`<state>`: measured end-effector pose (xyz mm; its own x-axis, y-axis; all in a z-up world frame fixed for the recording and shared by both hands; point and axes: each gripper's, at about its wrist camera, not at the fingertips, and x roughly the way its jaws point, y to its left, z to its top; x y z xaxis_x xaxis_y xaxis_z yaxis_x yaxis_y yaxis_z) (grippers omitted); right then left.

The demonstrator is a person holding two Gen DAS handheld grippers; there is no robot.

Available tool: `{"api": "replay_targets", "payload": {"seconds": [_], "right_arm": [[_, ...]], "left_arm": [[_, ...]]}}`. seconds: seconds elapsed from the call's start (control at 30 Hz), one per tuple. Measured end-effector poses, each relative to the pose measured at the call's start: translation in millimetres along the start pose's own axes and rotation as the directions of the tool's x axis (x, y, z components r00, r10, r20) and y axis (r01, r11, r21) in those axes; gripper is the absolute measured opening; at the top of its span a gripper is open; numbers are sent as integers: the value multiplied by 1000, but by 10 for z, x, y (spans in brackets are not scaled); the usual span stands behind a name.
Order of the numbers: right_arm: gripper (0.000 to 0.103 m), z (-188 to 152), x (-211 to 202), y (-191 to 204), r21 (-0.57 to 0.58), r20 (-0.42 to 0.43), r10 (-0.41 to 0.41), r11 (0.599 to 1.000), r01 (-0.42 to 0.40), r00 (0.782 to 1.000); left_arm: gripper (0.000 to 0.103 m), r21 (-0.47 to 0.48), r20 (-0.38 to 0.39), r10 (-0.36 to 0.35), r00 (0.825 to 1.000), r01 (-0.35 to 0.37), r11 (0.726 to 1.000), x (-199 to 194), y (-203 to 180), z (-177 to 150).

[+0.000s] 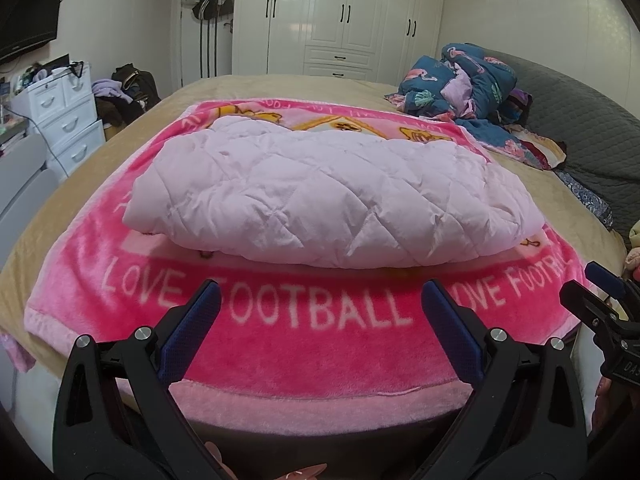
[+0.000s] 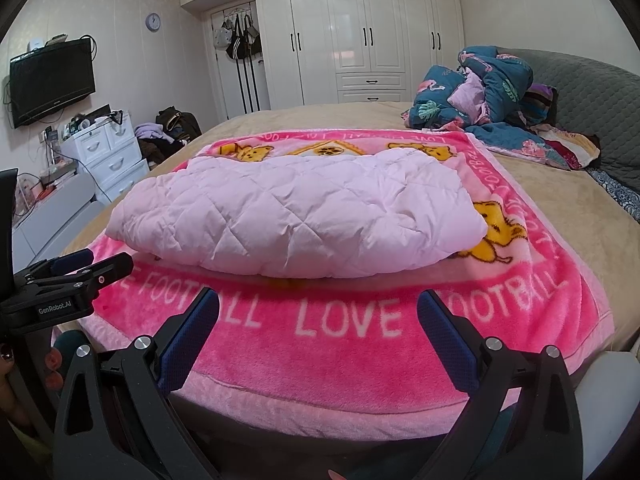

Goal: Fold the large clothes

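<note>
A pale pink quilted garment (image 1: 320, 196) lies folded into a thick bundle on a bright pink "LOVE FOOTBALL" blanket (image 1: 320, 344) spread over the bed. It shows in the right wrist view (image 2: 296, 216) too, on the same blanket (image 2: 344, 360). My left gripper (image 1: 320, 296) is open and empty, held above the blanket's near edge, short of the bundle. My right gripper (image 2: 320, 300) is open and empty too, just to the right of the left one. Each gripper shows at the edge of the other's view, the right gripper (image 1: 600, 284) and the left gripper (image 2: 92, 260).
A crumpled blue flamingo-print duvet (image 1: 460, 80) lies at the bed's far right by a grey headboard (image 1: 580, 120). White wardrobes (image 2: 360, 32) line the back wall. A white drawer unit (image 2: 108, 152), a clothes pile (image 2: 168, 132) and a wall TV (image 2: 48, 80) stand left.
</note>
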<state>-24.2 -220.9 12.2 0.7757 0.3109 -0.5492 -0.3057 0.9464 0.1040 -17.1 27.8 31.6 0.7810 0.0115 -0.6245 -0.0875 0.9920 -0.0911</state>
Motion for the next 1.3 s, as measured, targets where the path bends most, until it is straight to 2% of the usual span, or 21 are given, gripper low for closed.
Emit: {"api": "replay_targets", "payload": {"seconds": [1.3], "right_arm": [[99, 3, 17, 20, -10, -1, -1, 1000, 1, 1000]], "left_arm": [[94, 4, 0, 8, 1000, -8, 1000, 8, 32, 14]]}}
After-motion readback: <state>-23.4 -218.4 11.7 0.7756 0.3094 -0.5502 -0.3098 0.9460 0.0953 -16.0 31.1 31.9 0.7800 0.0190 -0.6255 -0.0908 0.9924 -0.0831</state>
